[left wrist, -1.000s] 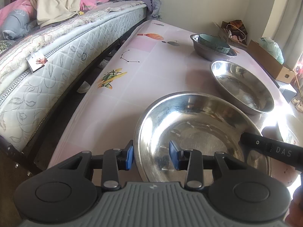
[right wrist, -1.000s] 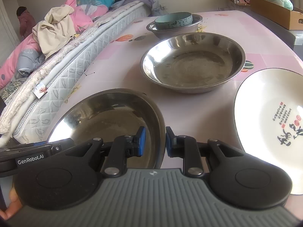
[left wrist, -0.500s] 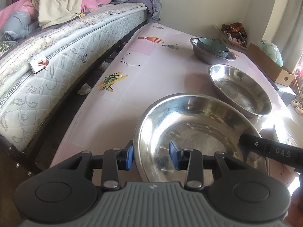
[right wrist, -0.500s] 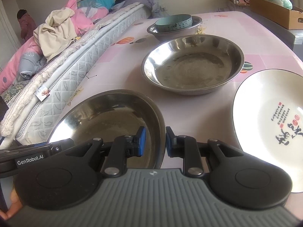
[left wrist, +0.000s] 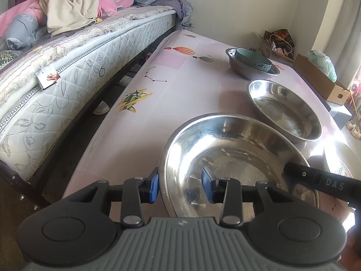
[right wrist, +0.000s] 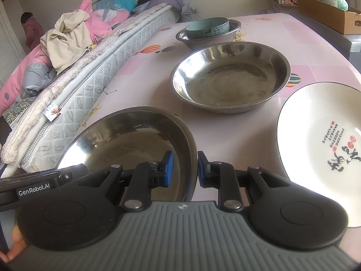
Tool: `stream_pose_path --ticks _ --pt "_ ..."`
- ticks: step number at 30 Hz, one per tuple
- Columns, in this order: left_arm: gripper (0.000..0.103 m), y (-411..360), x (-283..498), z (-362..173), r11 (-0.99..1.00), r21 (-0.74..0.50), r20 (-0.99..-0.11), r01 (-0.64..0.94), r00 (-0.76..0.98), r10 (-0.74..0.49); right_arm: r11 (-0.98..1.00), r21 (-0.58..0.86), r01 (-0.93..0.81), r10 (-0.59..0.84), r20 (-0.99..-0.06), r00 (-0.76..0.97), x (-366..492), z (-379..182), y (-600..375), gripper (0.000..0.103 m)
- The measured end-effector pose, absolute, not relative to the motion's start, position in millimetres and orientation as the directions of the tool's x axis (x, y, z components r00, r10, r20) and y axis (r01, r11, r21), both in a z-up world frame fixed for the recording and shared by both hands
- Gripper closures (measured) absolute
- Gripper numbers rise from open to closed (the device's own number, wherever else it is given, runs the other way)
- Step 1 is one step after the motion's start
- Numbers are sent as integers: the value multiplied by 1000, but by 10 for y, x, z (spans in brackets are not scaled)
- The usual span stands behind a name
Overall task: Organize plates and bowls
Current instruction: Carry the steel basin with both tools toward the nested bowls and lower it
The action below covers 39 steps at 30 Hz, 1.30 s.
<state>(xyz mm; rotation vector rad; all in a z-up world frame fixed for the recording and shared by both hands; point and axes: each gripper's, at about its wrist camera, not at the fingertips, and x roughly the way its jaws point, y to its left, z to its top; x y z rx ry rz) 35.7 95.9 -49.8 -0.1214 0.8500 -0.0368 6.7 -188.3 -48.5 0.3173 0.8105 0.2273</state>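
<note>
Both tools are on the near steel bowl (left wrist: 230, 158), low in the frame in both views. The left tool (left wrist: 180, 185) straddles its left rim, one blue pad outside, the other inside; whether the pads press I cannot tell. The right tool (right wrist: 185, 168) sits narrow, clamped on the bowl's right rim (right wrist: 191, 149). Above it on the pink table (right wrist: 225, 126) lies a second steel bowl (right wrist: 230, 79), with a teal bowl (right wrist: 207, 28) nested in a third beyond. At the right edge: a white plate (right wrist: 315, 149).
</note>
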Motion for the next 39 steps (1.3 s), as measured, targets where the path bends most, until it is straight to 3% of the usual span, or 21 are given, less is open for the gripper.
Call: stream_pose_path --ticks 39 --pt "64 935 346 -483 993 -121 -746 -14 661 -82 923 378 -70 325 -670 668 35 -477 -1911 79"
